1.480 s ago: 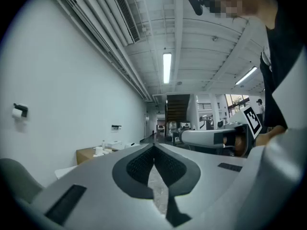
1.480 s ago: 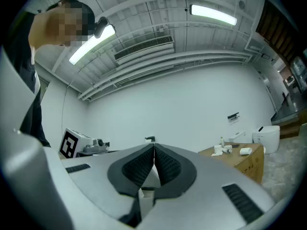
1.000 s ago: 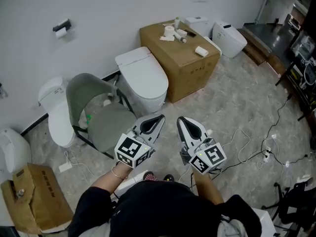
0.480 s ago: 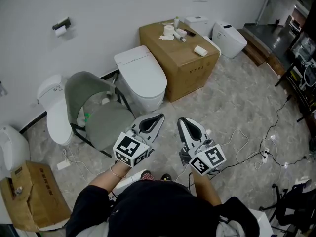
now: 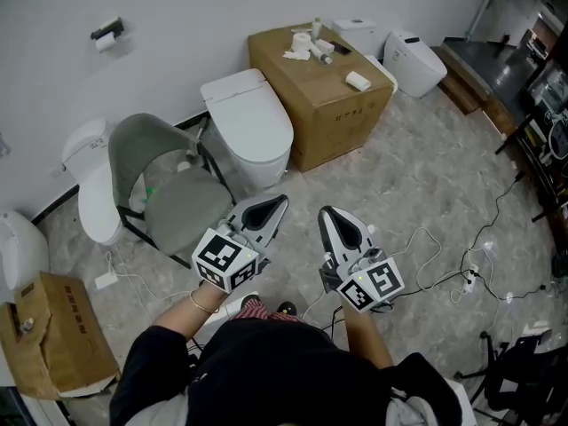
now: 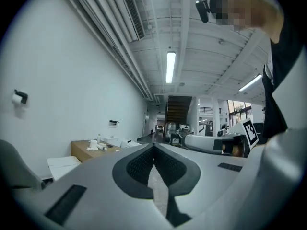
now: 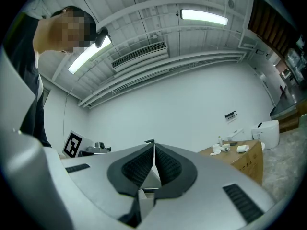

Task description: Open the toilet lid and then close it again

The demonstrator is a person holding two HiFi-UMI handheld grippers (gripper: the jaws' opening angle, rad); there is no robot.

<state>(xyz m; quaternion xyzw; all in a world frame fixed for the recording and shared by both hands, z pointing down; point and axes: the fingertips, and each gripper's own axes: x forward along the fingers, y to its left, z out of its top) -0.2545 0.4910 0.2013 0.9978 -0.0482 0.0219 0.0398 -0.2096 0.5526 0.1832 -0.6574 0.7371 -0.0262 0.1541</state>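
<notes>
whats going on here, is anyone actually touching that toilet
No one is touching it. A person stands on the tiled floor holding a gripper in each hand, out in front of the body. The left gripper and the right gripper both have their jaws together with nothing between them. The white toilet stands by the wall, between a grey chair and a cardboard box, with its lid down. Both grippers are well short of it.

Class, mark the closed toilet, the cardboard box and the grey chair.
toilet [image 5: 251, 122], head view, middle of its closed lid.
cardboard box [image 5: 311, 82], head view, bare top face.
grey chair [image 5: 182, 211], head view, seat.
</notes>
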